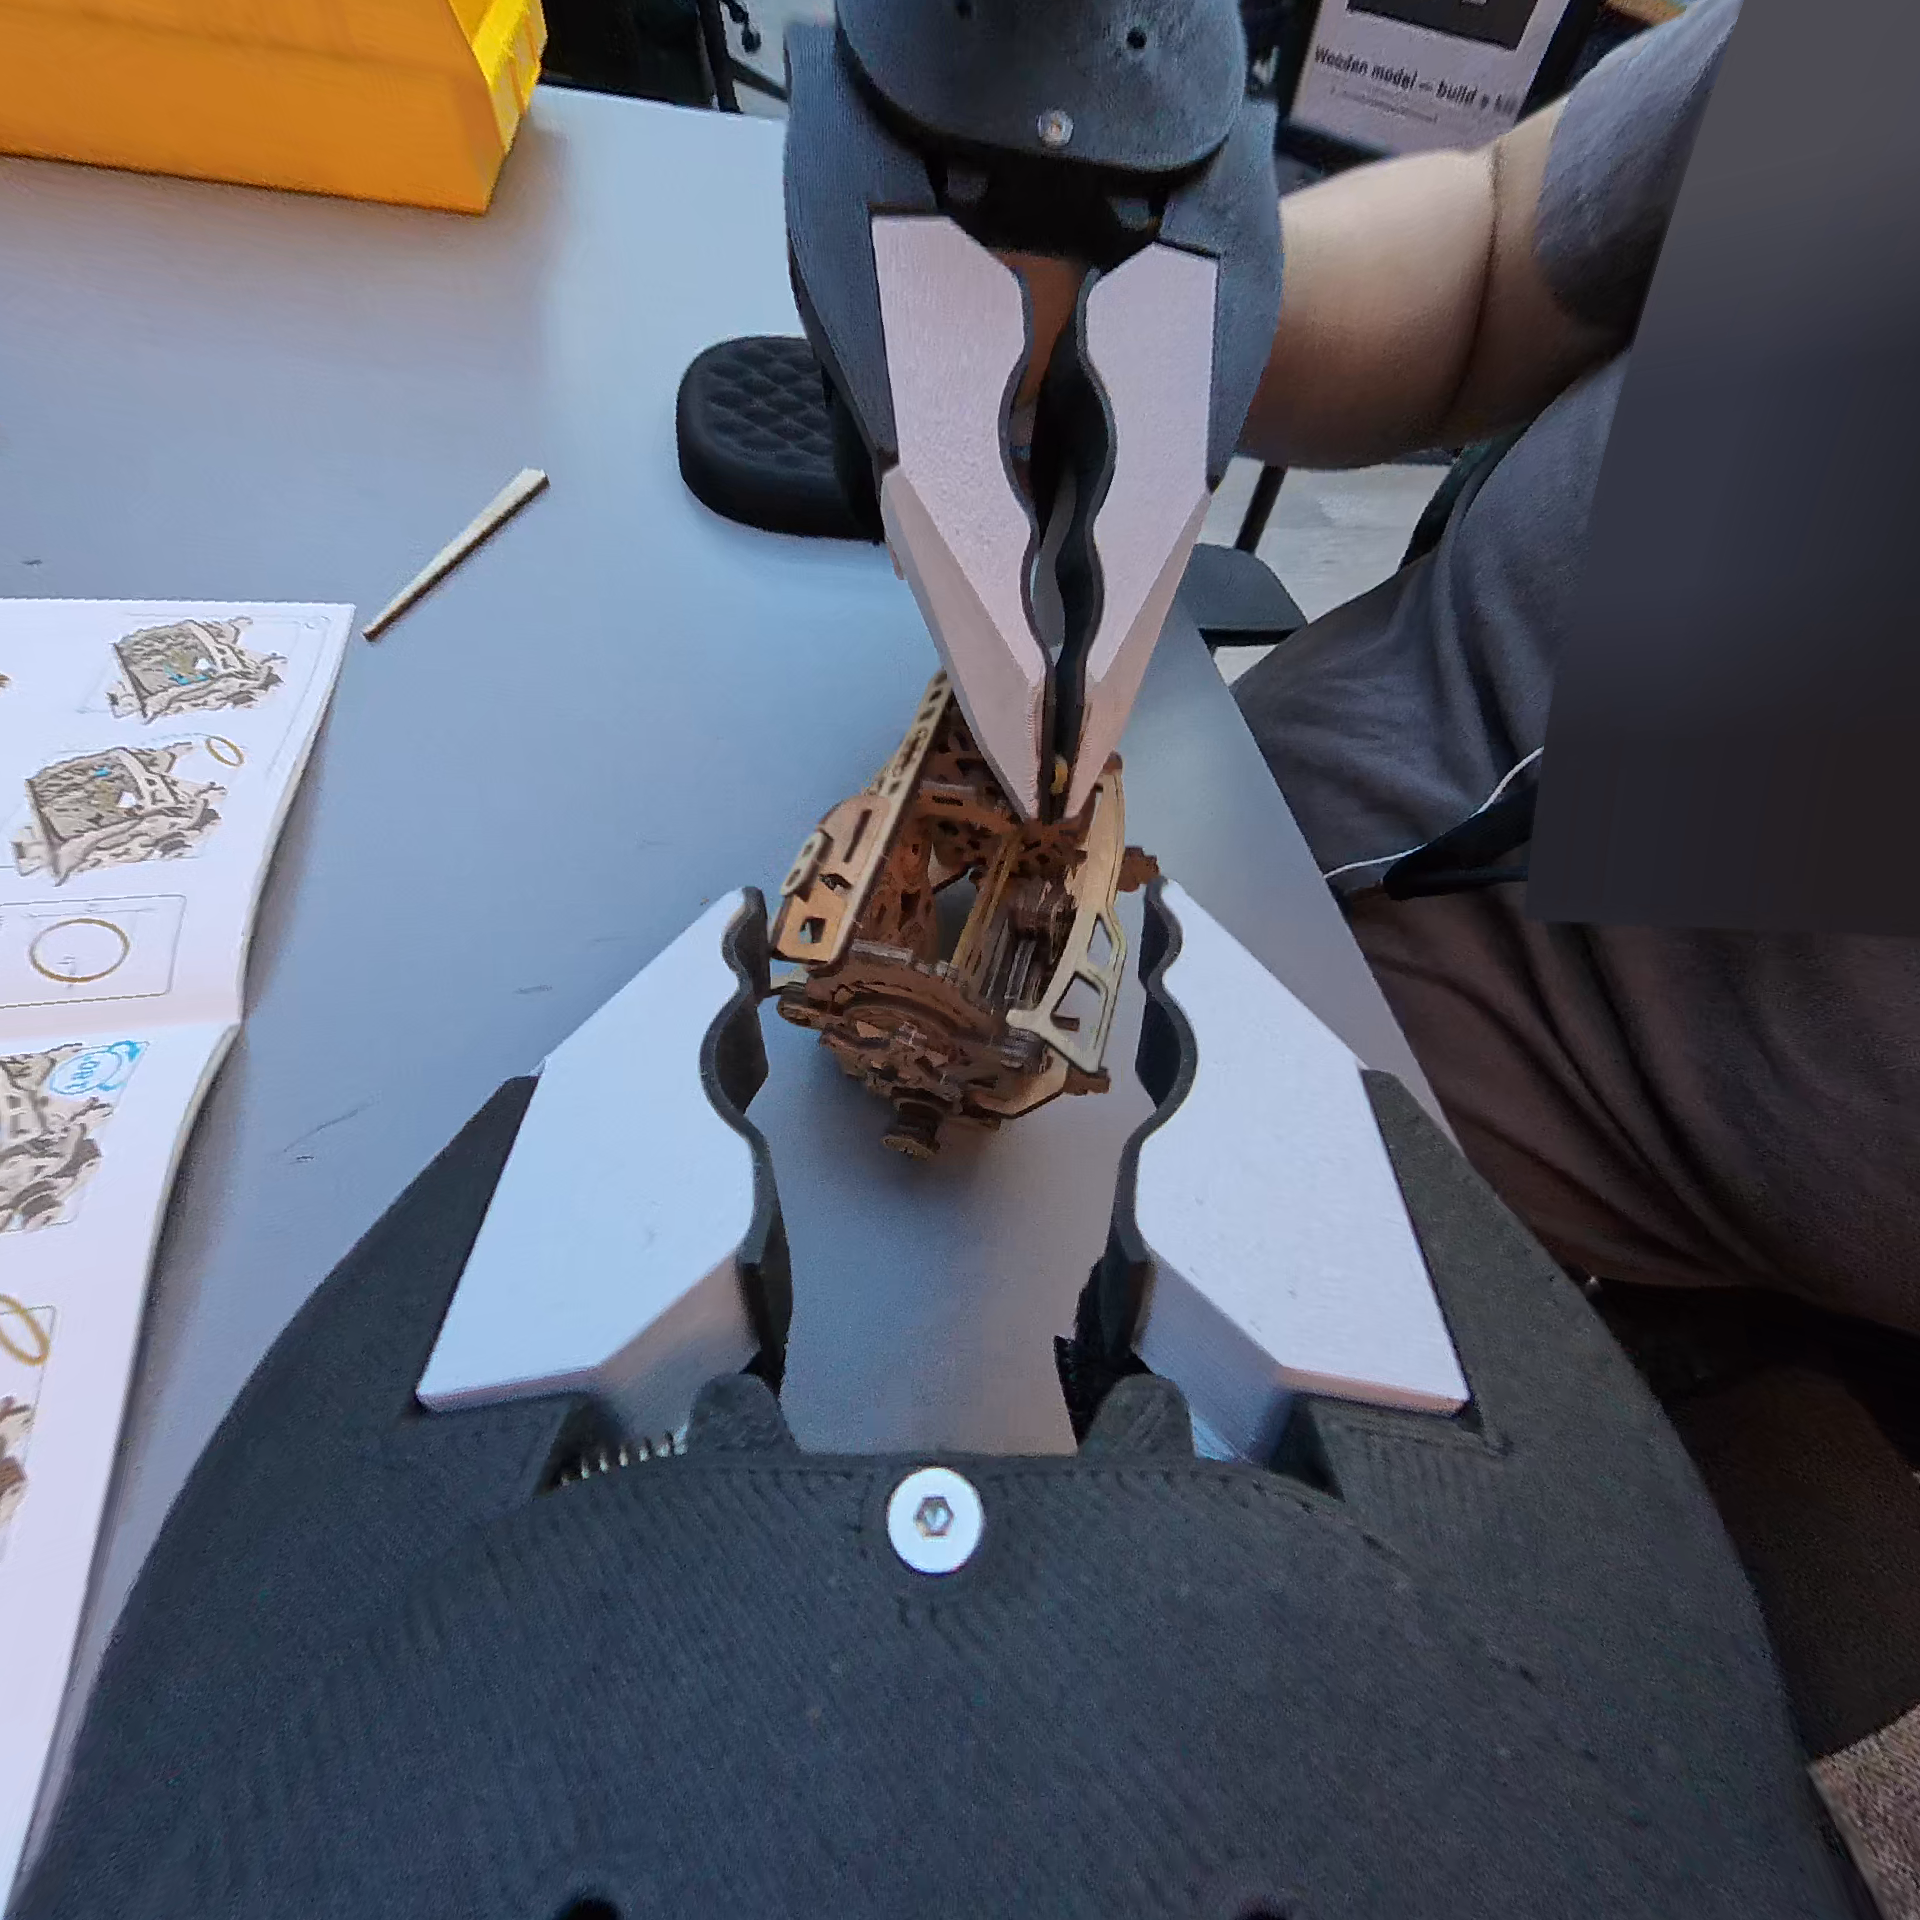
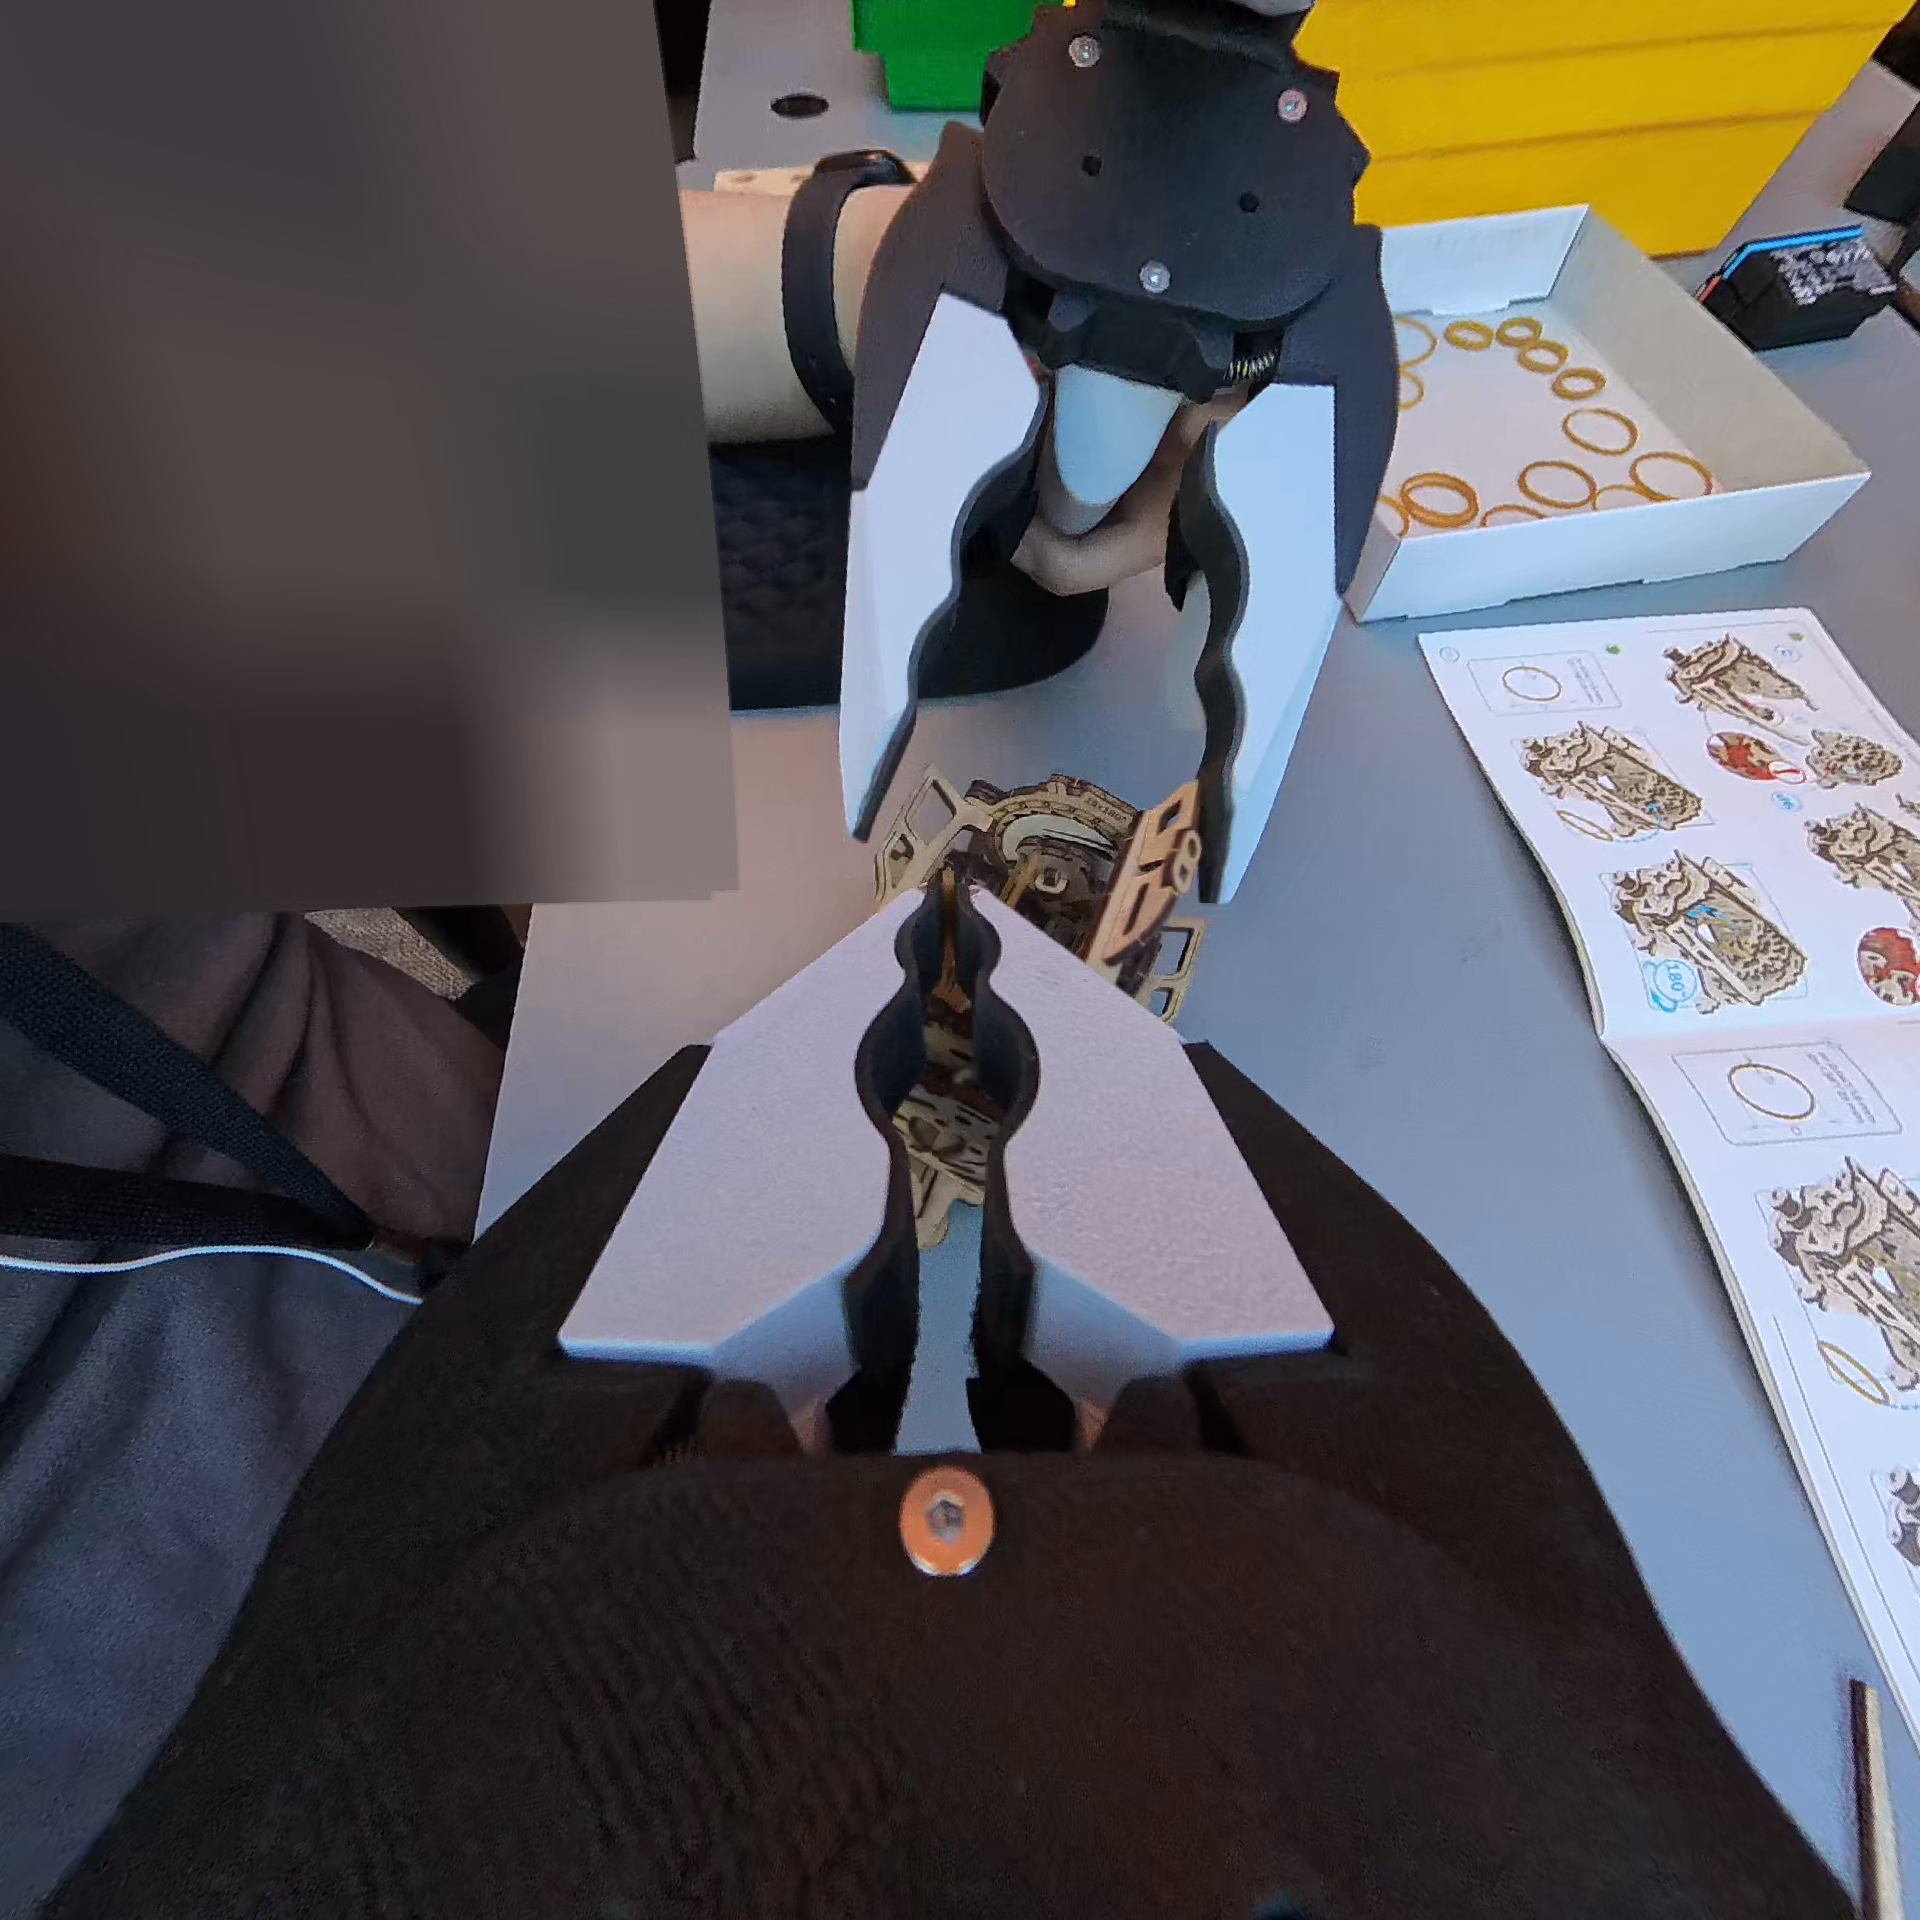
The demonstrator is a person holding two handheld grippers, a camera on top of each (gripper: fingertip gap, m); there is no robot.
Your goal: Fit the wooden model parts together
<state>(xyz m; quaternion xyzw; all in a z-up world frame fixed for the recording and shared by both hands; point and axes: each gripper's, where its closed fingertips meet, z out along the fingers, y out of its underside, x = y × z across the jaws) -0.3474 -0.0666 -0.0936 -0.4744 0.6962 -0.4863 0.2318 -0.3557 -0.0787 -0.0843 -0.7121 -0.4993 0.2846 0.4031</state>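
A small laser-cut wooden model [image 1: 956, 987] stands on the grey table [image 1: 582, 727] near its edge. My left gripper [image 1: 951, 914] is open, with one finger on each side of the model and a small gap to each. My right gripper [image 1: 1051, 795] comes in from the far side, shut, with its tips at the model's top. In the right wrist view my right gripper [image 2: 945, 904] is shut on a thin yellow rubber band [image 2: 948, 940] over the model [image 2: 1070, 862]. The open left gripper [image 2: 1039, 862] hangs above the model's far side.
An open instruction booklet [image 1: 135, 810] [image 2: 1714, 831] lies beside the model. A white tray [image 2: 1610, 556] holds several rubber bands. Yellow bins [image 1: 260, 94] [image 2: 1558, 104] stand behind. A wooden stick [image 1: 457, 551] lies loose. A black wrist pad [image 1: 758, 436] and the person's arm [image 1: 1403, 312] are close by. Less than 4 cm separates the two grippers' tips. Both grippers' tips are roughly 25 cm from the wooden stick [image 1: 457, 551].
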